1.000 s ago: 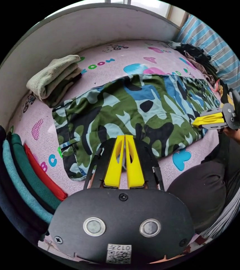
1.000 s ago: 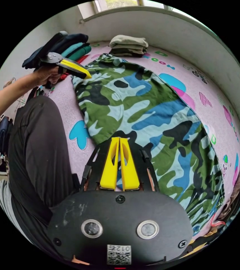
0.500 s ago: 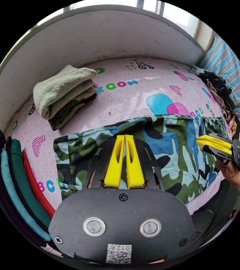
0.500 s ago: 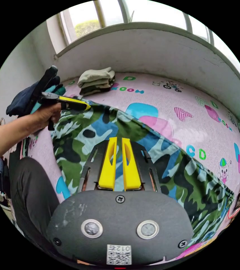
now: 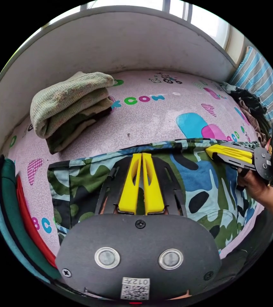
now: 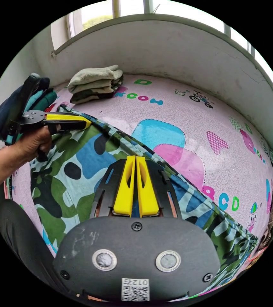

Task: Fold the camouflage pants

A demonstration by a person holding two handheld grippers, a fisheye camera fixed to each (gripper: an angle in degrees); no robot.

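Observation:
The camouflage pants (image 5: 200, 179) lie on a pink patterned mat (image 5: 155, 112), doubled over with a straight edge along their far side. My left gripper (image 5: 142, 155) is shut, its yellow jaws pinching that far edge. In the right gripper view the pants (image 6: 79, 160) run diagonally, and my right gripper (image 6: 135, 157) is shut on the same edge. The right gripper (image 5: 214, 149) comes in from the right in a hand (image 5: 254, 187), jaws together at the edge. The left gripper (image 6: 84, 122), held in a hand (image 6: 32, 144), sits at the pants' far corner.
A folded beige and green stack (image 5: 69, 105) sits near the white wall (image 5: 117, 41). Folded dark blue, teal and red clothes (image 5: 5, 208) stand at the left. A heap of dark clothes (image 5: 250, 104) and striped fabric (image 5: 264, 80) lie at the right. A dark trouser leg (image 6: 18, 246) is beside the mat.
Both grippers have carried the pants' near edge up and over towards the wall, folding the pants onto themselves. Both views have shifted with the hands.

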